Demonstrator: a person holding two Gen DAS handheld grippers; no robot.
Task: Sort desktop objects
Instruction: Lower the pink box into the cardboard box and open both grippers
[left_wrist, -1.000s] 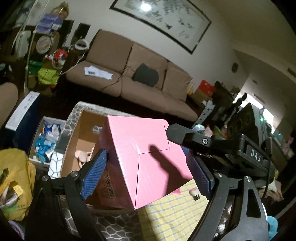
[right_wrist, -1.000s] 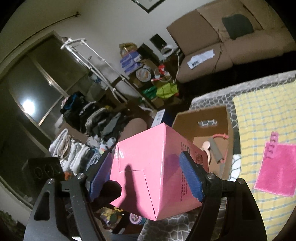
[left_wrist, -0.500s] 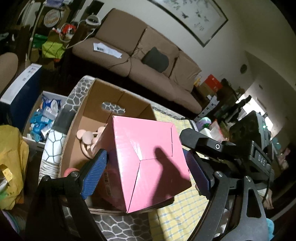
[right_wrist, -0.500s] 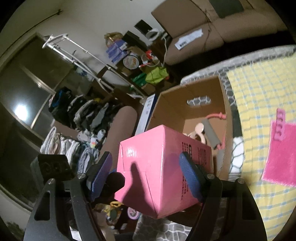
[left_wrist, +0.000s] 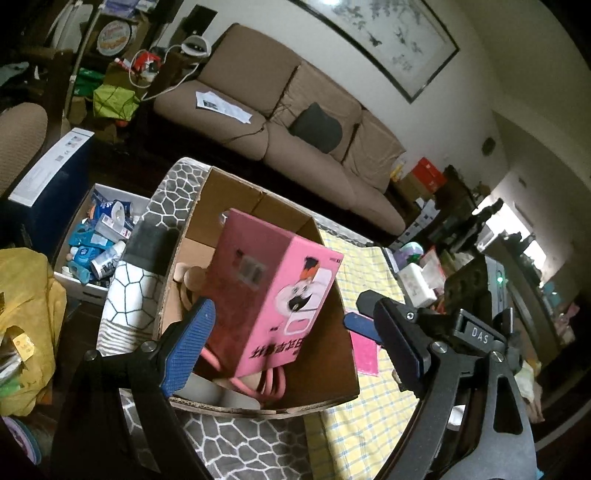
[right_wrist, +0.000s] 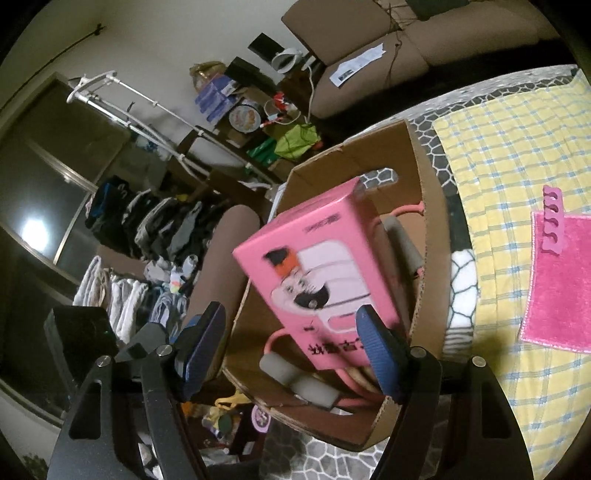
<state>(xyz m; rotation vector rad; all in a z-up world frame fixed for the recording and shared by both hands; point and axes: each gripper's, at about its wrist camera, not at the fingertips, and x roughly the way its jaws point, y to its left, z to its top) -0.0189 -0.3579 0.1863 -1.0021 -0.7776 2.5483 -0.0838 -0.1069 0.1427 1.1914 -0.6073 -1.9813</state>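
A pink carton (left_wrist: 273, 299) with a cartoon face stands tilted inside the brown cardboard box (left_wrist: 332, 369), free of both grippers. It also shows in the right wrist view (right_wrist: 325, 273), blurred, over a pink cord and grey foam handles (right_wrist: 295, 384) in the cardboard box (right_wrist: 428, 221). My left gripper (left_wrist: 284, 332) is open, its blue pads either side of the carton and apart from it. My right gripper (right_wrist: 291, 347) is open above the box's near rim.
A pink cloth (right_wrist: 561, 280) and a pink toe separator (right_wrist: 552, 218) lie on the yellow checked cloth (right_wrist: 517, 147). A bin of bottles (left_wrist: 99, 236) and a yellow bag (left_wrist: 26, 317) sit left of the table. A brown sofa (left_wrist: 277, 122) stands behind.
Both grippers held the pink carton between them over the box. Their jaws have opened and the carton has dropped into the box, turning its printed face up.
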